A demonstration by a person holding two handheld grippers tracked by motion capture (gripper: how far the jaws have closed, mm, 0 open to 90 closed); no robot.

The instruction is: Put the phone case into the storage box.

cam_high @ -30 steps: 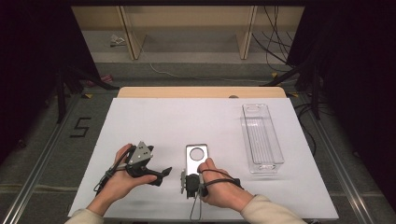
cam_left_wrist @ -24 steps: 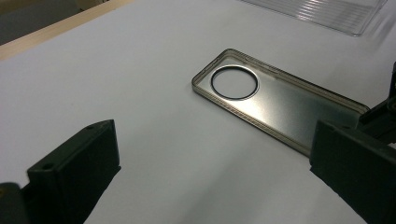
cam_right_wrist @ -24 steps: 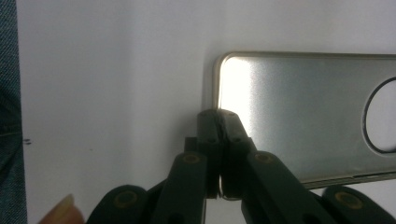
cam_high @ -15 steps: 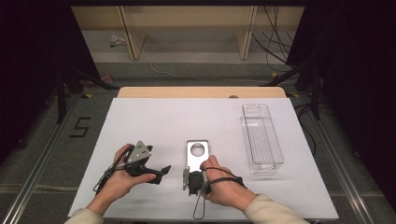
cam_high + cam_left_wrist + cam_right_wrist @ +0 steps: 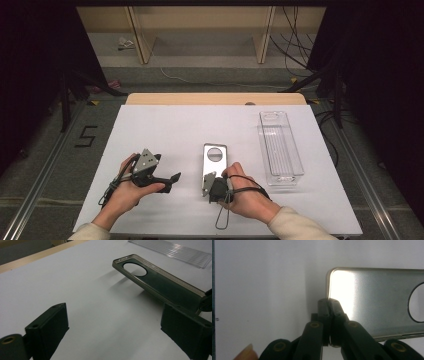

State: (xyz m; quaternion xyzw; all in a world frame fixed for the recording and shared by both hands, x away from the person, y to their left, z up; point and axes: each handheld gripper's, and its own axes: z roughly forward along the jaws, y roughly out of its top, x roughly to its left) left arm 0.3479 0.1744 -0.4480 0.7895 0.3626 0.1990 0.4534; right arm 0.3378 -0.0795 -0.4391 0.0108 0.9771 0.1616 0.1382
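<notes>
Lab recording booth: black curtains [image 5: 40, 75], white table [image 5: 165, 130], loose floor cables [image 5: 295, 45].

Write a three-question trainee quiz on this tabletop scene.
1. True or false: the right gripper is shut on the phone case.
2. How do the left gripper jaws stand? A: pinched on the case. B: apart with nothing between them.
3. What lies to the right of the phone case on the table?

Key
1. True; it pinches the case's edge, and the case sits tilted off the table.
2. B
3. The clear plastic tray.
</notes>
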